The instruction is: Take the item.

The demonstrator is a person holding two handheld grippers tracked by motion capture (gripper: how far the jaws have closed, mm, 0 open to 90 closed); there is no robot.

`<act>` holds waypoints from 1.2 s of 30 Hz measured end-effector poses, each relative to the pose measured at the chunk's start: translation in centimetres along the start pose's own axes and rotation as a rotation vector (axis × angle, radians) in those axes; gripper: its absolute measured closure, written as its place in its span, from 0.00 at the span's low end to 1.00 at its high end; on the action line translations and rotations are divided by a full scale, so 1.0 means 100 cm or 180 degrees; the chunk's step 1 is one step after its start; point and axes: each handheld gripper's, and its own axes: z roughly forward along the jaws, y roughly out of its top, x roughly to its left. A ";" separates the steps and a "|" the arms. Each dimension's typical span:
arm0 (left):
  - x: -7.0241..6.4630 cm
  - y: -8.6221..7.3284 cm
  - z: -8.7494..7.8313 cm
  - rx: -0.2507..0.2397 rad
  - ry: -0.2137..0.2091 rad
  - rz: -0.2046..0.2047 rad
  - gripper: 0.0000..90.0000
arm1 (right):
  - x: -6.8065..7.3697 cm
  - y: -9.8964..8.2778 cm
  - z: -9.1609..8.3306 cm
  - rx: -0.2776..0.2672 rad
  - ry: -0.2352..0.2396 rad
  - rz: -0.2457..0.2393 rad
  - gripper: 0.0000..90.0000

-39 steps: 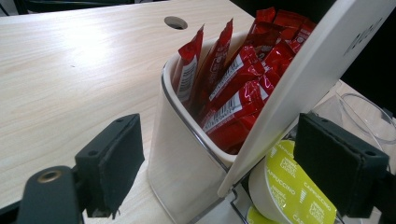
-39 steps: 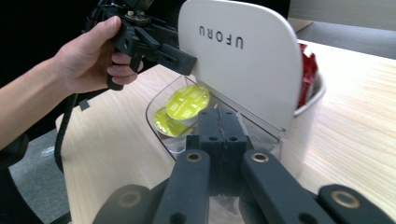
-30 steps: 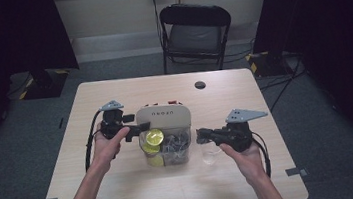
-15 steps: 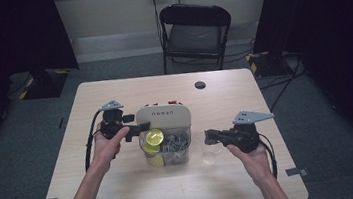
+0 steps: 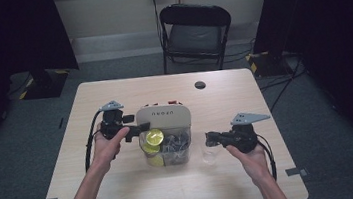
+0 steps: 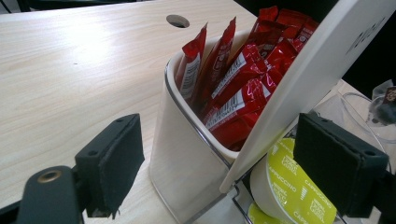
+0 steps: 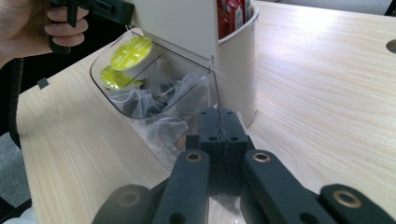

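We read "CAPPUCCINO" on the yellow-green foil lid of the round coffee capsule (image 6: 299, 189). Barcodes on the red sachets (image 6: 233, 88) and the white lid's lettering (image 5: 162, 113) stay illegible.

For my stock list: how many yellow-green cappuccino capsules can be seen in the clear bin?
2: one capsule high at the bin's left end, one capsule just below it. More may be hidden under the sachets.
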 end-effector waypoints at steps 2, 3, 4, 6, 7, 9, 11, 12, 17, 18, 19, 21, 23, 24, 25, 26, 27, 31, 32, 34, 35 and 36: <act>0.000 0.000 0.000 -0.0005 -0.0007 -0.0014 0.18 | -0.002 -0.001 0.001 0.0008 -0.0001 0.0018 1.00; 0.000 0.000 0.000 -0.0003 -0.0007 -0.0016 0.18 | -0.002 -0.002 0.001 0.0019 -0.0006 0.0023 1.00; 0.000 0.000 0.000 -0.0001 -0.0009 -0.0011 0.18 | -0.003 -0.003 0.002 0.0017 -0.0010 0.0033 1.00; 0.001 -0.001 0.000 0.0018 -0.0004 0.0009 0.18 | -0.004 -0.004 0.003 0.0039 -0.0006 0.0038 1.00; 0.001 -0.001 0.000 0.0019 -0.0004 0.0009 0.18 | -0.004 -0.005 0.003 0.0052 -0.0012 0.0038 1.00; 0.001 -0.001 0.000 0.0019 0.0000 0.0007 0.18 | -0.004 -0.005 0.005 0.0061 -0.0006 0.0039 0.99; 0.000 -0.001 0.000 0.0017 0.0002 0.0005 0.18 | -0.004 -0.005 0.005 0.0071 -0.0006 0.0026 0.99; 0.000 -0.001 0.000 0.0016 0.0002 0.0002 0.18 | -0.003 -0.005 0.006 0.0090 -0.0020 0.0018 0.98; 0.001 -0.001 0.000 0.0025 0.0005 0.0010 0.18 | -0.003 -0.005 0.007 0.0095 -0.0038 0.0012 0.94; 0.001 -0.001 0.000 0.0026 0.0005 0.0010 0.18 | -0.003 -0.005 0.006 0.0087 -0.0035 0.0017 0.93; 0.001 -0.001 0.000 0.0025 0.0005 0.0009 0.18 | -0.003 -0.005 0.006 0.0082 -0.0031 0.0029 0.91; 0.001 -0.001 0.000 0.0026 0.0006 0.0008 0.18 | -0.003 -0.005 0.007 0.0087 -0.0022 0.0033 0.90; 0.001 -0.001 0.000 0.0026 0.0006 0.0009 0.18 | -0.003 -0.005 0.007 0.0088 -0.0028 0.0031 0.88; 0.001 -0.001 0.000 0.0026 0.0003 0.0008 0.18 | -0.003 -0.005 0.007 0.0084 -0.0032 0.0037 0.87; 0.001 -0.001 0.000 0.0024 0.0006 0.0002 0.18 | -0.003 -0.005 0.007 0.0083 -0.0036 0.0037 0.86; 0.001 -0.001 0.000 0.0022 0.0007 -0.0002 0.18 | -0.003 -0.005 0.007 0.0079 -0.0042 0.0046 0.84; 0.001 -0.001 0.000 0.0023 0.0004 -0.0003 0.18 | -0.003 -0.005 0.006 0.0078 -0.0043 0.0048 0.84; 0.001 -0.001 0.000 0.0023 0.0007 -0.0004 0.18 | -0.003 -0.005 0.006 0.0072 -0.0071 0.0062 0.79; 0.001 -0.001 0.000 0.0023 0.0006 -0.0003 0.18 | -0.004 -0.005 0.005 0.0072 -0.0081 0.0069 0.78; 0.001 -0.001 0.000 0.0024 0.0001 -0.0005 0.18 | -0.004 -0.005 0.004 0.0060 -0.0093 0.0075 0.77; 0.001 0.000 0.000 0.0024 -0.0002 -0.0003 0.18 | -0.004 -0.005 0.003 0.0054 -0.0100 0.0084 0.77; 0.001 0.000 0.000 0.0020 -0.0004 -0.0006 0.18 | -0.004 -0.005 0.002 0.0053 -0.0112 0.0084 0.76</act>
